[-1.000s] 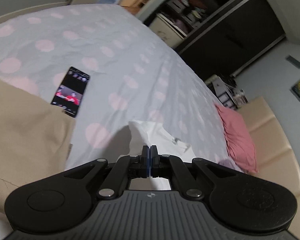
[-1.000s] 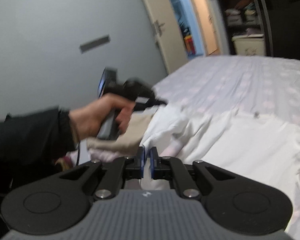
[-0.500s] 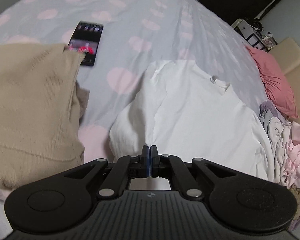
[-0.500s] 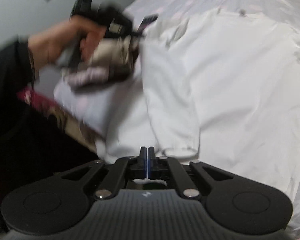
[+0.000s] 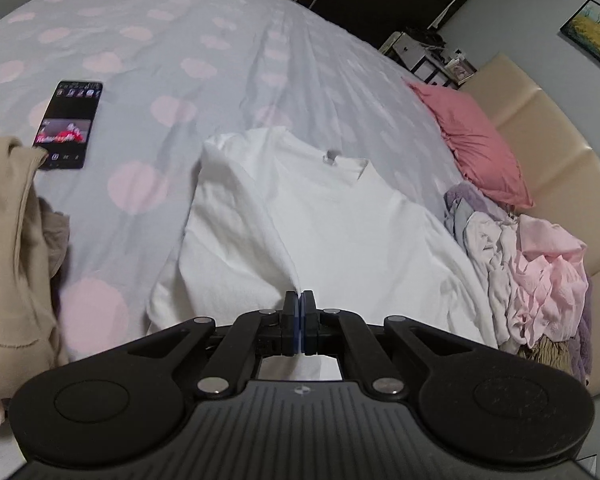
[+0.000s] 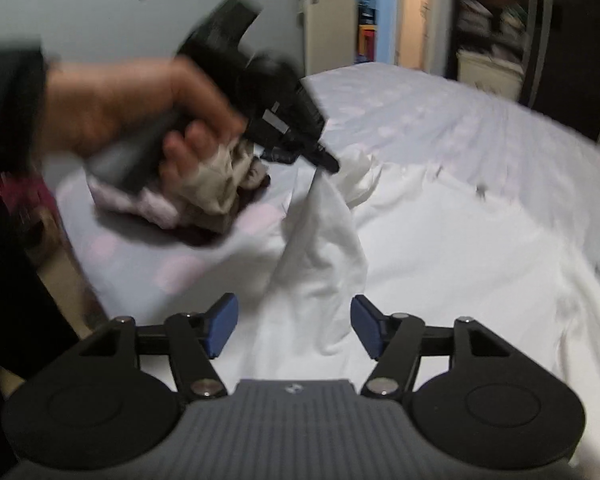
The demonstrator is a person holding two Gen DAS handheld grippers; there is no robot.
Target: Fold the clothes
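A white T-shirt lies spread on the spotted bedsheet, collar toward the far side. My left gripper is shut on a fold of the T-shirt's near edge and lifts it into a ridge. In the right wrist view the same white T-shirt hangs in a peak from the left gripper, which a person's hand holds. My right gripper stands open just above the cloth, its blue pads apart with nothing clamped between them.
A phone with a lit screen lies on the sheet at the left. A beige garment is piled at the near left. A pink pillow and a heap of pink and lilac clothes sit at the right by the cream headboard.
My right gripper has opened and let go of the T-shirt's edge. The left gripper stays shut on the cloth and has lifted it, with the view tilting up over the bed.
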